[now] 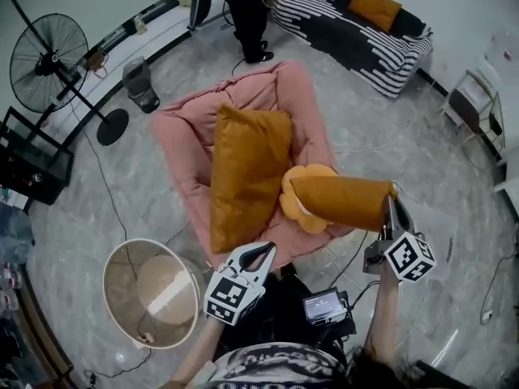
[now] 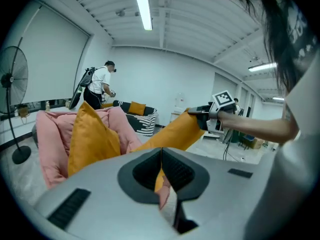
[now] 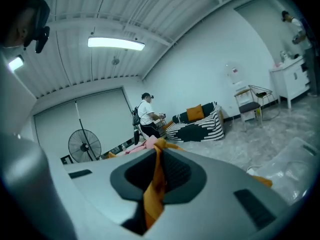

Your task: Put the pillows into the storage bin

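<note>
An orange pillow (image 1: pixel 247 173) stands on edge on the pink beanbag (image 1: pixel 182 124); the left gripper view shows this pillow (image 2: pixel 90 134) at the left. A second orange pillow (image 1: pixel 345 201) hangs level over the beanbag's right side, next to a yellow flower-shaped cushion (image 1: pixel 302 213). My right gripper (image 1: pixel 392 205) is shut on that second pillow's corner, and orange fabric (image 3: pixel 154 184) runs between its jaws. My left gripper (image 1: pixel 263 252) is shut and empty, near the beanbag's front edge. The round beige storage bin (image 1: pixel 113 298) stands on the floor at lower left.
A standing fan (image 1: pixel 49 63) and a small waste bin (image 1: pixel 139 83) are at the left. A striped sofa (image 1: pixel 357 31) with an orange cushion (image 1: pixel 375 6) is at the back, with a person (image 1: pixel 247 10) standing near it. A chair (image 1: pixel 474 96) is at the right. Cables cross the floor.
</note>
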`<control>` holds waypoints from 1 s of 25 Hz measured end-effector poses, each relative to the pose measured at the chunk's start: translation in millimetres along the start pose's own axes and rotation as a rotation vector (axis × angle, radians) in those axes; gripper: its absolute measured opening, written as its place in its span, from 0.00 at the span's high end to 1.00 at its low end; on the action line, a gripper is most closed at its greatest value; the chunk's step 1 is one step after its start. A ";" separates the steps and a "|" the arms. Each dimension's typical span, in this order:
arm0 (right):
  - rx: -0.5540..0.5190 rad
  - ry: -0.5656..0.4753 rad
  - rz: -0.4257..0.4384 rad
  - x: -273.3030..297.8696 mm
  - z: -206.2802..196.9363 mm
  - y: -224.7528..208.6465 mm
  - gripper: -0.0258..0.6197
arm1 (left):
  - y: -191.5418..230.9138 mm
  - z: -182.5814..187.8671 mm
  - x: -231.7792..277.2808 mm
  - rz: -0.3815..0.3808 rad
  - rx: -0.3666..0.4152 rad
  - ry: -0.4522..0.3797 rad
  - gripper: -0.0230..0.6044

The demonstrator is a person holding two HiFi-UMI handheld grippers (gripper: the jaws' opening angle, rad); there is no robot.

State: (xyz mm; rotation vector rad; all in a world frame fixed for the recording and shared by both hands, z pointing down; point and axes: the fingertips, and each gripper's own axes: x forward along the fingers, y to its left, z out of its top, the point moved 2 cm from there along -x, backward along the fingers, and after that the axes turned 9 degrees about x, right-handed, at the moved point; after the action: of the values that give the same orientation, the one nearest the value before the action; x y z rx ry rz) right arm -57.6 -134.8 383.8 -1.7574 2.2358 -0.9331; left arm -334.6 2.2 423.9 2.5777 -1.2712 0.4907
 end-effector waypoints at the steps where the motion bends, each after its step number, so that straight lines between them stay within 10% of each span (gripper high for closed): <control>1: 0.002 -0.022 -0.012 -13.8 6.9 -2.8 0.91 | -4.7 0.4 3.3 -0.025 0.004 -0.005 0.94; 12: -0.070 -0.173 -0.301 -155.6 69.9 -97.6 0.92 | -79.4 27.9 69.4 -0.290 0.094 -0.037 0.94; 25: -0.059 -0.084 -0.587 -223.9 106.4 -355.4 0.92 | -205.6 60.0 203.0 -0.302 0.129 0.037 0.94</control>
State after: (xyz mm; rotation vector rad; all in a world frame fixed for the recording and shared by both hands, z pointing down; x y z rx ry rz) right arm 354.4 -12.1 437.9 -2.4910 1.7291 -0.8608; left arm -43.1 -42.0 437.3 2.7862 -0.8408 0.5711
